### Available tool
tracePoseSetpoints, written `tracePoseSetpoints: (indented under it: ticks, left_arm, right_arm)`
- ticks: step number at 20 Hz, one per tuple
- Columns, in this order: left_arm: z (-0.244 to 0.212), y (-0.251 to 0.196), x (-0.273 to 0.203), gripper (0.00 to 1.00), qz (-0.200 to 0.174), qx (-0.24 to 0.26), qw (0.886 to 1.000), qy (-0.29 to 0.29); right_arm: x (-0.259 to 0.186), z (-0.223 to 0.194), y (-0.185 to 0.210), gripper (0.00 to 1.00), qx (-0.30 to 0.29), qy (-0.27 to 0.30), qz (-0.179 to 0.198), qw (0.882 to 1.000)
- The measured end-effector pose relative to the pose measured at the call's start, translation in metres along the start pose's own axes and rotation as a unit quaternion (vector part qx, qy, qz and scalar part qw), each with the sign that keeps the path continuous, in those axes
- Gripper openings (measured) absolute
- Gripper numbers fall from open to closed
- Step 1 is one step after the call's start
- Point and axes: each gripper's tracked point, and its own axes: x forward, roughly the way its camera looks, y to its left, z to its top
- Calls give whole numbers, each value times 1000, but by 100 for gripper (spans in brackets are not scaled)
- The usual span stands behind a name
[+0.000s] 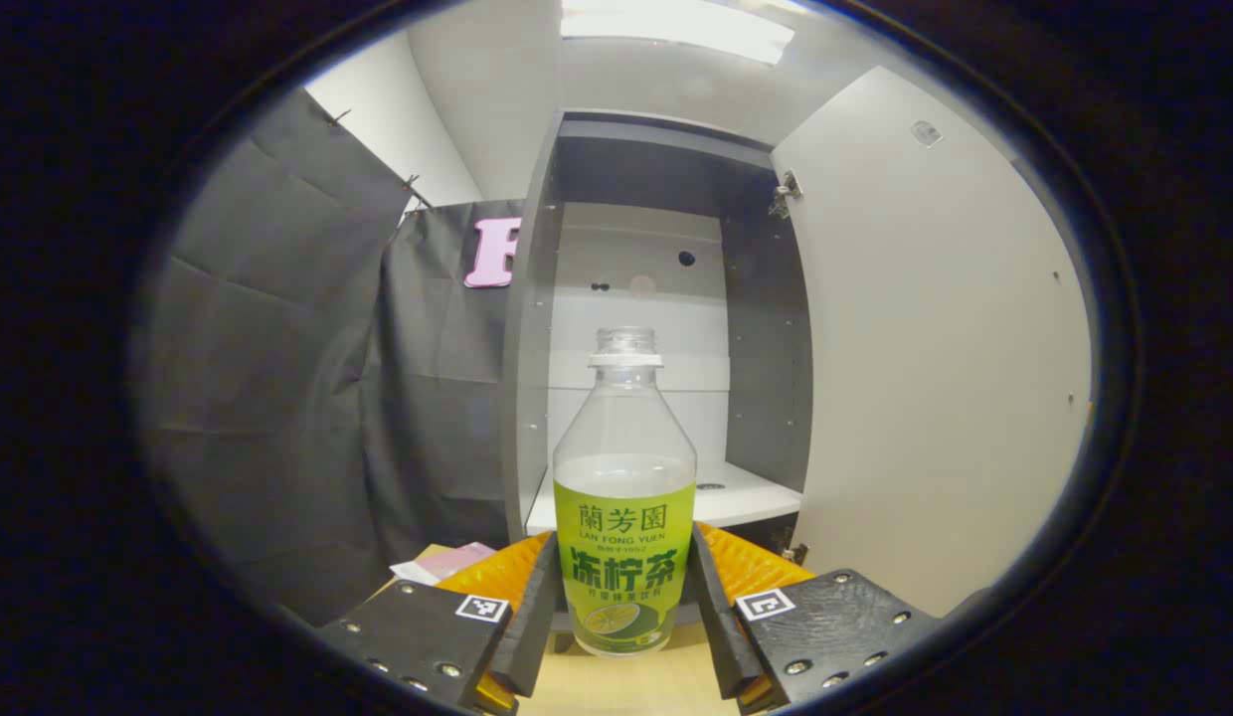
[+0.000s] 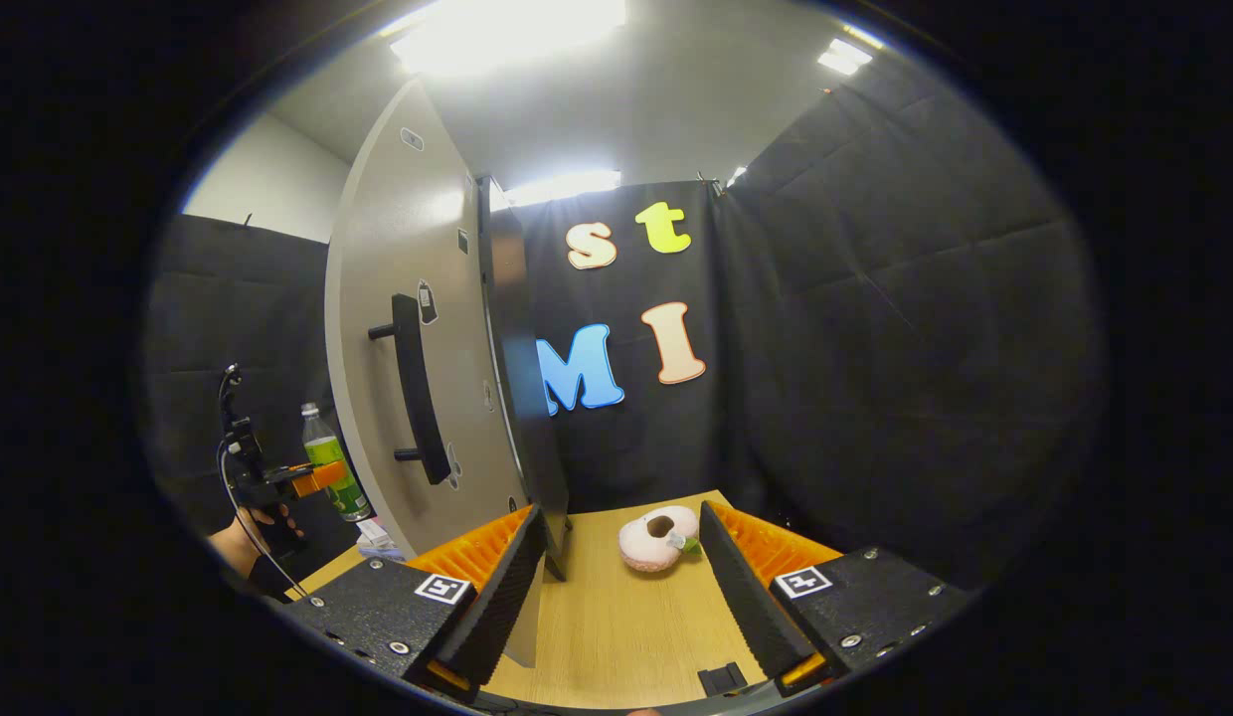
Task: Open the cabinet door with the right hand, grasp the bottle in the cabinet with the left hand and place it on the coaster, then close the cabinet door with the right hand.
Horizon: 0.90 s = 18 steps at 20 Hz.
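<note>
Here the bottle (image 1: 624, 497) stands upright between the left gripper (image 1: 624, 607) fingers, clamped; the right gripper (image 2: 621, 587) fingers gape.

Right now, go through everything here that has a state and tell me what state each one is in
cabinet door: swung wide open, handle on its outer face.
bottle: upright, cap off, out of the cabinet, held between the left tongs.
left tongs: shut on the bottle.
right tongs: open, holding nothing.
cabinet: open, the visible shelf bare.
doughnut-shaped toy: lying on the table, untouched.
</note>
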Motion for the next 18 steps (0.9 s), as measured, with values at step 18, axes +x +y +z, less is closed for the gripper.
tracePoseSetpoints:
  ticks: [18]
  left_arm:
    - [-135, 24, -83, 63, 47, -18, 997, 59]
  right_arm:
    - [26, -3, 7, 95, 7, -2, 34, 999]
